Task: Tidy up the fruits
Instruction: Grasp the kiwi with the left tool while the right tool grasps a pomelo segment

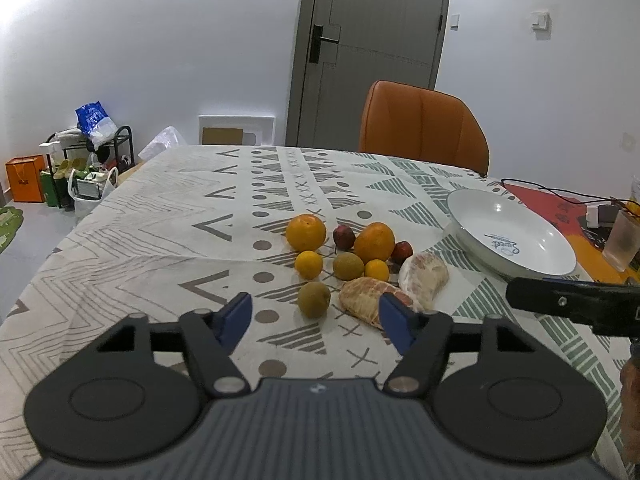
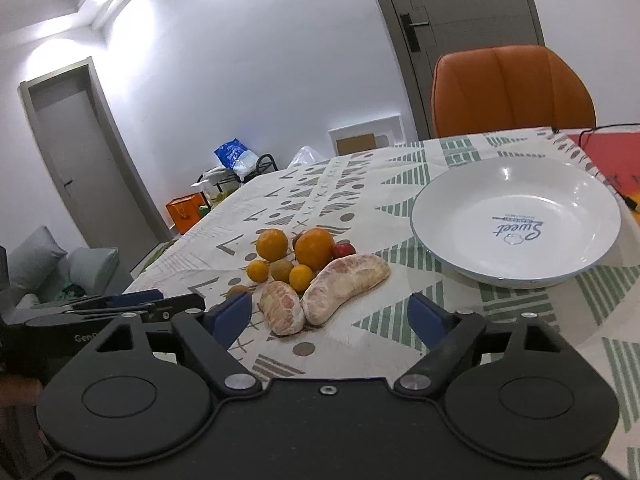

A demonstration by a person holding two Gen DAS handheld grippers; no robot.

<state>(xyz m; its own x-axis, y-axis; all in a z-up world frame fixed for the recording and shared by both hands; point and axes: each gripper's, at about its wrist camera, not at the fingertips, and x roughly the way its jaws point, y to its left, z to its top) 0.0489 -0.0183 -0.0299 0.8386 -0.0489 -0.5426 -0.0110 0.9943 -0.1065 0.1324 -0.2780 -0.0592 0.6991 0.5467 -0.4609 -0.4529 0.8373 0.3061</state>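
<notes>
Left gripper (image 1: 316, 322): jaws apart, empty, above the cloth (image 1: 160, 240) short of the fruit. Right gripper (image 2: 332, 318): jaws wide, empty, two peeled segments (image 2: 320, 300) lying just ahead between the fingers. Fruit pile (image 1: 344, 256): oranges, small citrus, brownish and red fruits, clustered mid-table. White plate (image 2: 516, 220): right of pile, bare. Orange chair (image 1: 424, 124): beyond the table.

1. Fruit cluster (image 1: 344, 264): on the worktop (image 1: 160, 240), centre.
2. Plate (image 1: 510, 232): on worktop, right of the fruit, apart from it.
3. Chair (image 1: 424, 124): behind worktop's far edge.
4. Cup (image 1: 622, 240): right of plate.
</notes>
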